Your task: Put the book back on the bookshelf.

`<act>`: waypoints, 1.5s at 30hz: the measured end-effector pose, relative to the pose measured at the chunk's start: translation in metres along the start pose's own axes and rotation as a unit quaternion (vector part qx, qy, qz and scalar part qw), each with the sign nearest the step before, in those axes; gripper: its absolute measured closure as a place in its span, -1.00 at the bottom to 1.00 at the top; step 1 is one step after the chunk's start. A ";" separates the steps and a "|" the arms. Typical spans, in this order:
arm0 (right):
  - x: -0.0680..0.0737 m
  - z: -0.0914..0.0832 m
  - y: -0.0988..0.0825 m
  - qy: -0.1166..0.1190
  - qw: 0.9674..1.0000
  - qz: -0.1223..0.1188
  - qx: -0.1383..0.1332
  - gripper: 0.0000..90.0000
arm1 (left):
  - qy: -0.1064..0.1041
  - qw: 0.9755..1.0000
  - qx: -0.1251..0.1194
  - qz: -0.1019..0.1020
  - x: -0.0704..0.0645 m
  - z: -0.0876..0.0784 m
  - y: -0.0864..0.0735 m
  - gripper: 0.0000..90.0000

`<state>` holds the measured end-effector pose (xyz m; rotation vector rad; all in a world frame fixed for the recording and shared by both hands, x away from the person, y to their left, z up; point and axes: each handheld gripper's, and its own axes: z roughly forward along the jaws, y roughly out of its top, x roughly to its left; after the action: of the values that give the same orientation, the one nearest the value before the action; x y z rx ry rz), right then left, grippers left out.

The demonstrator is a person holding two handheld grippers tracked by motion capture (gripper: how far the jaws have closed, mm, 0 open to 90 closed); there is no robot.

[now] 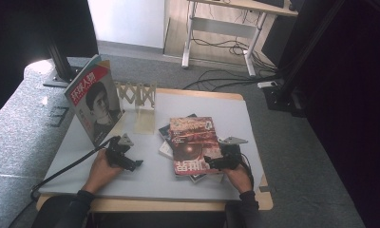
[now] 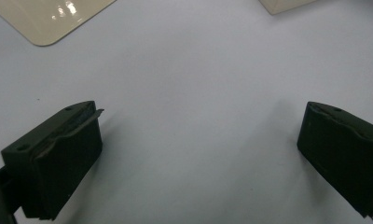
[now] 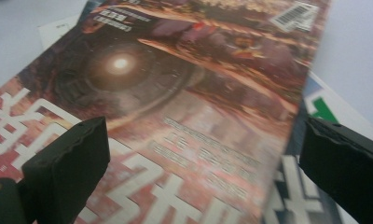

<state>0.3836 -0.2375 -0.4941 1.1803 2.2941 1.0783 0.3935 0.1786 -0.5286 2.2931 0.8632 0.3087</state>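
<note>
A cream wooden rack (image 1: 137, 96) with a zigzag lattice stands near the worktop's (image 1: 145, 175) far edge, left of centre, on a flat cream base (image 1: 144, 124); no book sits in it. Just left of it a magazine with a red title band and a portrait cover (image 1: 94, 101) stands tilted near the far left corner. Right of centre, toward the near edge, a stack of magazines (image 1: 190, 145) lies flat, topped by a reddish-brown magazine (image 1: 193, 142) whose white title characters face the near edge. The right hand-held gripper (image 1: 214, 163) rests at the near right corner of that stack; in the right gripper view its jaws stand wide apart over the top cover (image 3: 175, 107), closing on nothing. The left hand-held gripper (image 1: 127, 163) sits over bare worktop near the near left part, jaws wide and empty, with the grey surface (image 2: 198, 121) between them and a corner of the cream base (image 2: 49, 18) beyond. The worktop is pale grey with a wooden rim. Around it lie grey carpet, a desk frame with trailing cables, and dark curtains.
</note>
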 end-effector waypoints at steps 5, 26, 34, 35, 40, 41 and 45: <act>0.012 0.010 0.008 0.013 1.000 -0.016 0.007 -0.97 | 0.000 1.000 0.000 0.000 0.000 0.000 0.000 -1.00; 0.061 0.050 0.042 0.053 0.997 -0.052 0.015 -0.97 | 0.000 1.000 0.000 0.000 0.000 0.000 0.000 -1.00; 0.071 0.059 0.049 0.060 0.996 -0.064 0.017 -0.97 | 0.000 1.000 0.001 0.000 0.000 0.000 0.000 -1.00; 0.072 0.060 0.050 0.060 0.996 -0.066 0.017 -0.97 | 0.000 1.000 0.001 0.000 0.000 0.000 0.000 -1.00; 0.078 0.067 0.054 0.059 0.995 -0.074 0.021 -0.97 | -0.001 1.000 0.001 0.000 0.000 0.000 0.000 -1.00; 0.079 0.069 0.055 0.058 0.995 -0.076 0.022 -0.97 | -0.001 1.000 0.001 0.000 0.000 0.000 0.000 -1.00; 0.083 0.075 0.057 0.046 0.995 -0.083 0.028 -1.00 | -0.001 1.000 0.001 0.000 0.000 0.000 0.000 -1.00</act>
<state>0.4100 -0.1142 -0.4966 0.9592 2.4582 1.0327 0.3937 0.1788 -0.5286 2.2948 0.8621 0.3067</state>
